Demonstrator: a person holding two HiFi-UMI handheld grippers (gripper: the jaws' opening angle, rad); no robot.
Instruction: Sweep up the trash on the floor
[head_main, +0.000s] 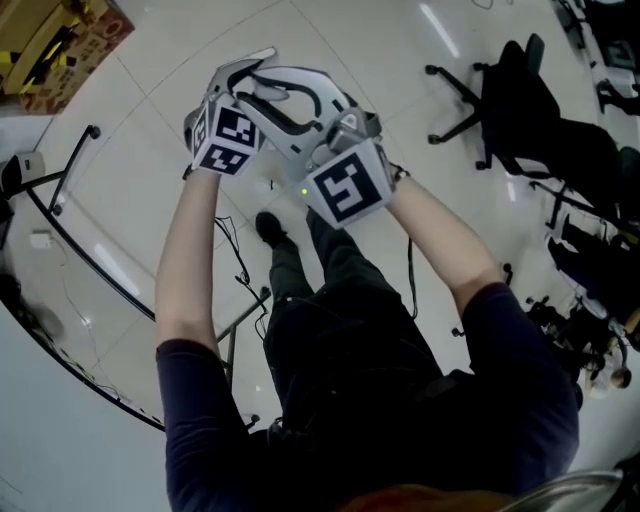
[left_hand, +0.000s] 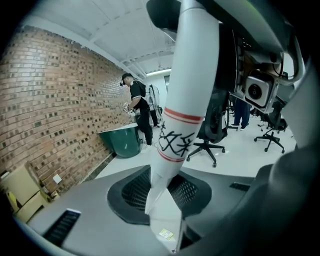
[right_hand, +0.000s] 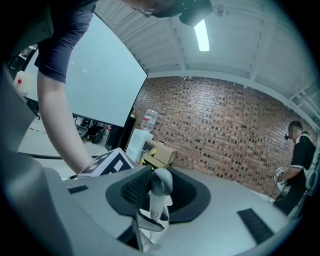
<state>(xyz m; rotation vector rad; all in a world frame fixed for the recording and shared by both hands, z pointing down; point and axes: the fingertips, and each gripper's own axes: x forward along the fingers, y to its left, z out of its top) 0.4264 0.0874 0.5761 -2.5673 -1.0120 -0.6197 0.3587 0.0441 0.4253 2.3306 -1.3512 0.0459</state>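
Reaching out together, left tool (head_main: 235, 100) and right tool (head_main: 322, 112) each clench a white handle (left_hand: 182, 100).

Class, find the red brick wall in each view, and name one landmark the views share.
Head view: not in it.
Left gripper view: the red brick wall fills the left side.
Right gripper view: it spans the middle, from the centre to the right edge.
Shared landmark: the person in a black top beside that wall, in both gripper views.

White handle (left_hand: 182, 115), red bands, black lettering, grey end cap (right_hand: 161, 182), tilted.
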